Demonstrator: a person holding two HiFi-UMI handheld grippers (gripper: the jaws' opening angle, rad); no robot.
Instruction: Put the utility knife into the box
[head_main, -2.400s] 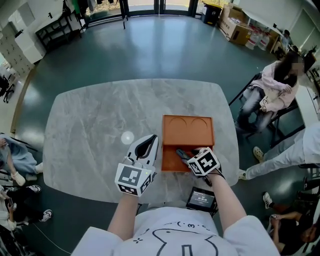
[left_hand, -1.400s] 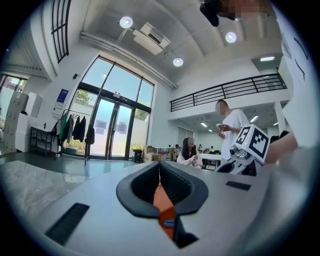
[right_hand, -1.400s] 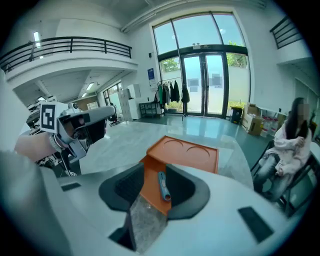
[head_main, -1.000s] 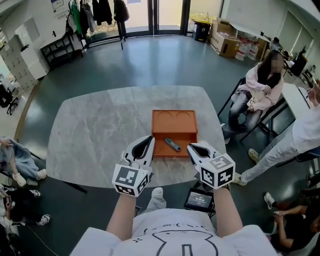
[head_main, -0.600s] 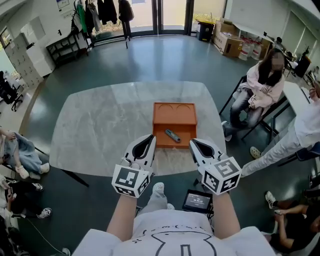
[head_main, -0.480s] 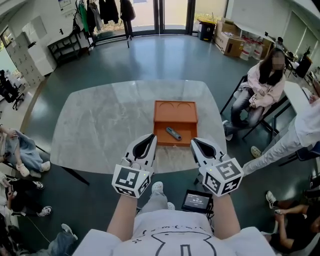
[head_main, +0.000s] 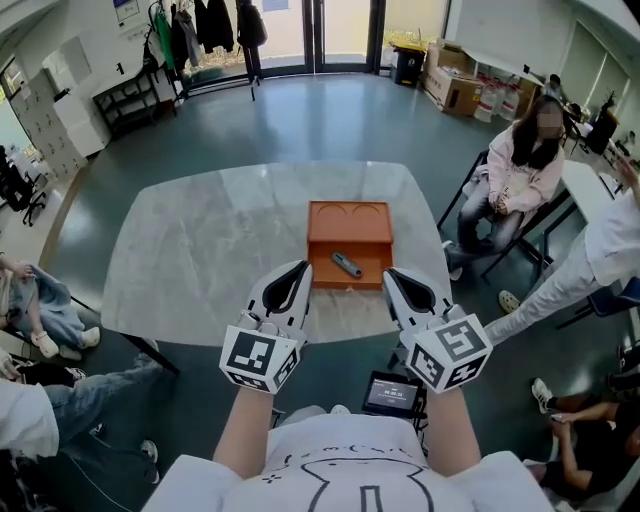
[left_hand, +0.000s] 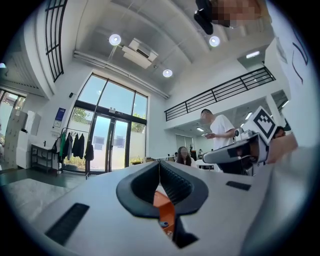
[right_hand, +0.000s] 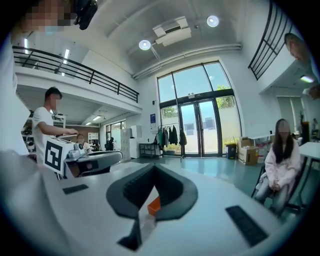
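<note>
The orange box (head_main: 349, 232) stands on the marble table (head_main: 200, 250), near its front edge. A dark utility knife (head_main: 346, 265) lies aslant in the box's front compartment. My left gripper (head_main: 298, 270) hovers over the table's front edge, short of the box's left corner, its jaws shut and empty. Just short of the box's right corner, my right gripper (head_main: 392, 276) is likewise shut with nothing in it. In the left gripper view the left gripper (left_hand: 160, 163) has its pads together, and a strip of the orange box (left_hand: 163, 204) shows below them. The right gripper view has the right gripper (right_hand: 153, 168) closed, with a bit of the box (right_hand: 154, 205) under the pads.
A small black screen device (head_main: 394, 395) hangs below my right arm. A seated person (head_main: 510, 170) and another person's leg (head_main: 560, 290) are to the table's right. More people's legs (head_main: 60, 410) show at the left. Cardboard boxes (head_main: 460, 90) stand at the far wall.
Both grippers have drawn back from the box toward me and risen. The right gripper, earlier down in the box at the knife, is out; the knife stays lying inside.
</note>
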